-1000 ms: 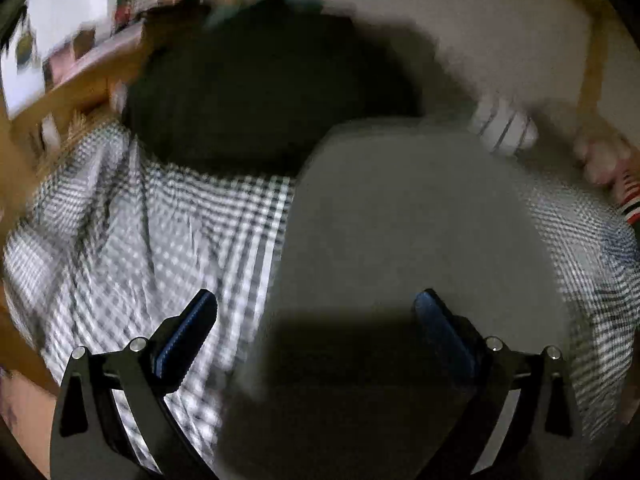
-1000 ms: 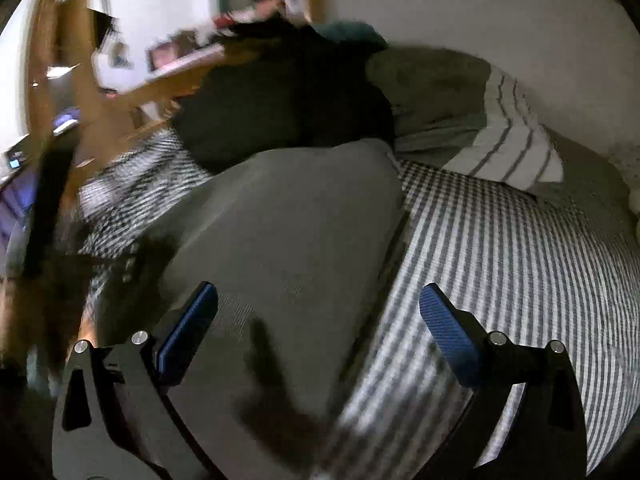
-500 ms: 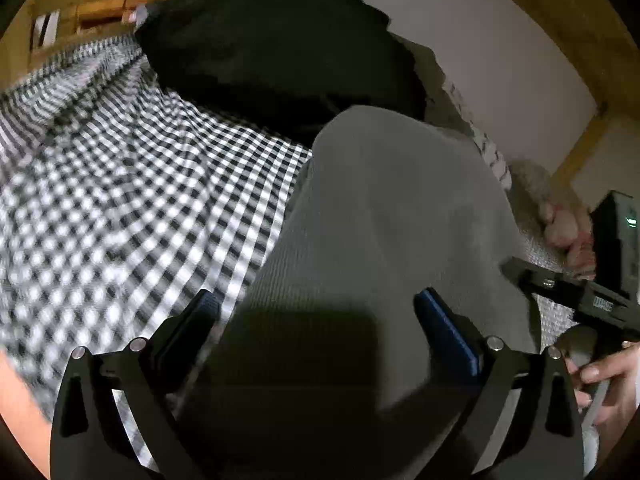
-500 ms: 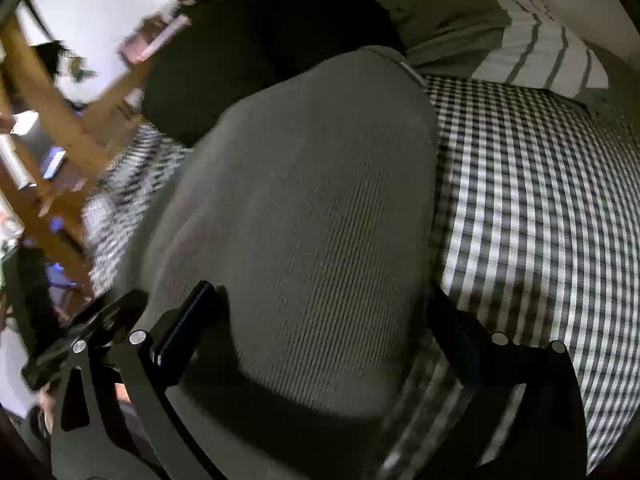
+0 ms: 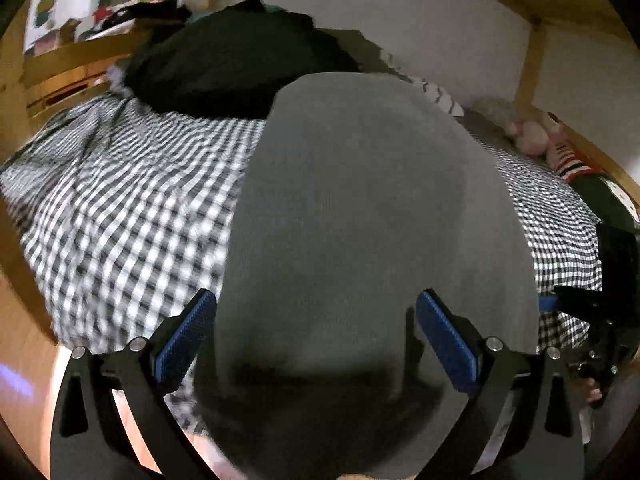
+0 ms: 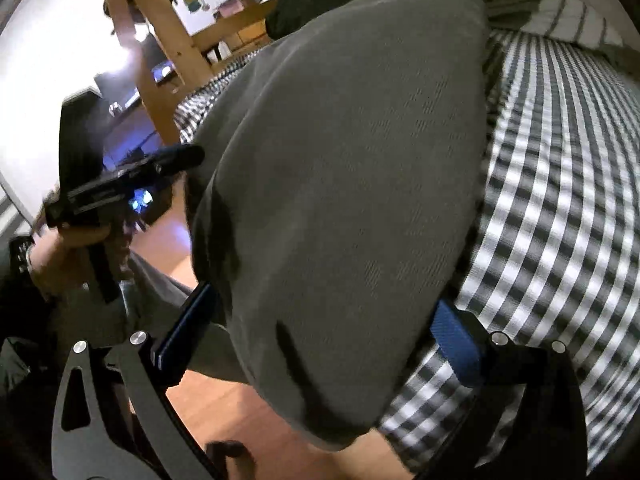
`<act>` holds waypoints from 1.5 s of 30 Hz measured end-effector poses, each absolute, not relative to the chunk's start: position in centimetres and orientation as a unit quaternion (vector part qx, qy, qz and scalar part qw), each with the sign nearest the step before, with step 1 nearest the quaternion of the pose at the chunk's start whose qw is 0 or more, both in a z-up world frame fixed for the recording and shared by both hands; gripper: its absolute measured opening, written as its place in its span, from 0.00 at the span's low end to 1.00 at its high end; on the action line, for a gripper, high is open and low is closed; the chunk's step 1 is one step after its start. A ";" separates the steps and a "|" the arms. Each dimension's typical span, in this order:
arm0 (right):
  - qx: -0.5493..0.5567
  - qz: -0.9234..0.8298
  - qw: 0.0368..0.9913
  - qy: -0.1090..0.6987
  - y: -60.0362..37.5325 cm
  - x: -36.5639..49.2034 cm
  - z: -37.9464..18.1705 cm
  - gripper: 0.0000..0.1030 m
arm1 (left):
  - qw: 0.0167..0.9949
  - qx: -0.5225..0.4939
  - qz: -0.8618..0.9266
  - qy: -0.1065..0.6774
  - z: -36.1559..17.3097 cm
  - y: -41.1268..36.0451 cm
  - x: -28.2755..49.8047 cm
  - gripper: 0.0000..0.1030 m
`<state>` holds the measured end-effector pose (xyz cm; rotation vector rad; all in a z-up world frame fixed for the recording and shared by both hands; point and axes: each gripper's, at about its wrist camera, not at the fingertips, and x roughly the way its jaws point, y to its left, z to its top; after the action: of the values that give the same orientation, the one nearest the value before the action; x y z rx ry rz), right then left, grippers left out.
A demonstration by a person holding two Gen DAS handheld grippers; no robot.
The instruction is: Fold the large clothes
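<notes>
A large grey garment (image 5: 360, 216) lies lengthwise on the checked bedspread (image 5: 132, 208), its near end hanging over the bed's front edge. My left gripper (image 5: 316, 336) is open, its blue pads astride the garment's near end. In the right wrist view the same garment (image 6: 352, 152) fills the middle, and my right gripper (image 6: 324, 336) is open around its near end. The right gripper shows in the left wrist view (image 5: 592, 312) at the far right. The left gripper shows in the right wrist view (image 6: 132, 184) at the left.
A pile of black clothes (image 5: 232, 64) lies at the far end of the bed, with a striped pillow (image 6: 568, 16) beside it. Soft toys (image 5: 536, 136) sit along the right rail. Wooden bed posts (image 6: 152, 48) and wood floor (image 6: 184, 384) border the front.
Both grippers have pulled back toward the bed's front edge. The garment now hangs over the edge, and the floor shows beneath both grippers.
</notes>
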<state>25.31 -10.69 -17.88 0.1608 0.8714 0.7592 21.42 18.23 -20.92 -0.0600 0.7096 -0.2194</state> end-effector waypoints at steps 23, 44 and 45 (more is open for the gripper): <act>0.246 0.303 0.762 0.516 -11.7 19.3 -27.1 0.97 | 0.832 -0.162 -0.244 0.472 -36.9 23.8 18.9 0.96; 0.313 0.371 0.688 0.540 -9.3 21.8 -28.9 0.43 | 0.689 -0.328 -0.357 0.539 -38.9 21.0 20.8 0.71; 0.307 0.394 0.680 0.537 -8.7 21.2 -27.8 0.42 | 0.686 -0.325 -0.362 0.541 -38.5 20.8 20.7 0.69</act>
<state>21.17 -8.74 -27.83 0.6893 1.2058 0.8853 20.66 20.85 -38.45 -0.7271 1.2127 -0.8100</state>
